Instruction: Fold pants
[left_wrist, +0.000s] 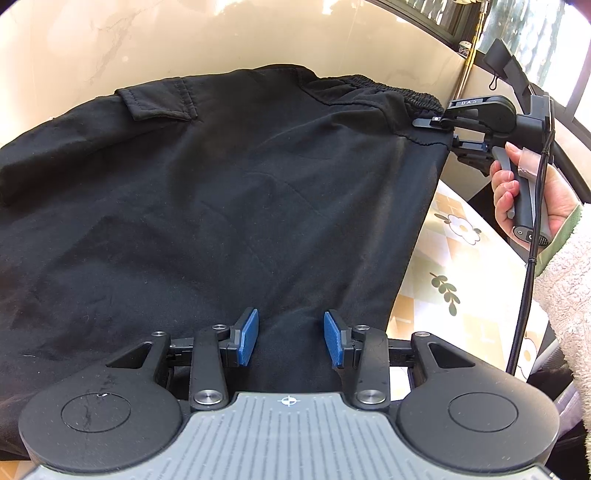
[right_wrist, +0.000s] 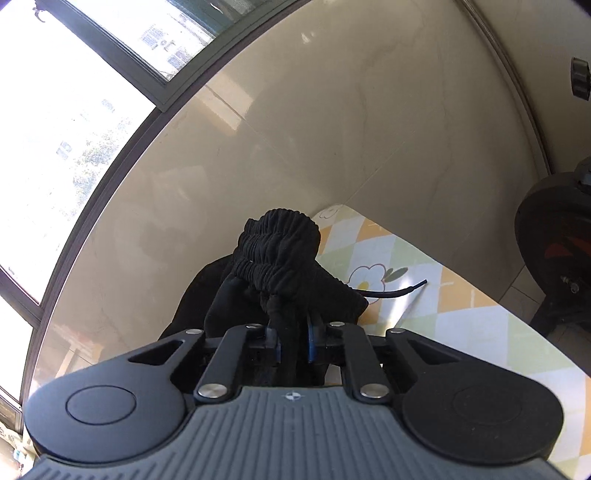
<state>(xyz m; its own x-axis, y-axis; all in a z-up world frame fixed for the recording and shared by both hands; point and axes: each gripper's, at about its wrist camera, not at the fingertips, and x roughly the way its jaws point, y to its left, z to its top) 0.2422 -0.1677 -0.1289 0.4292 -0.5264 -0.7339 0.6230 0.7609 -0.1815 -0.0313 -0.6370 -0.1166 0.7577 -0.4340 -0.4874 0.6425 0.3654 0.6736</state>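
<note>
The left gripper stood open, blue pads apart over the black pants, holding nothing. The right gripper was clamped on the bunched waistband, lifting that corner off the table. Likely risk: one-sided tension could drag the cloth askew; the thick elastic could slip free.

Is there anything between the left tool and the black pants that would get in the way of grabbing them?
Nothing visible does. The left tool stands open directly over the black pants, with only bare fabric between its blue pads. The right tool is already clamped on the elastic waistband.
</note>
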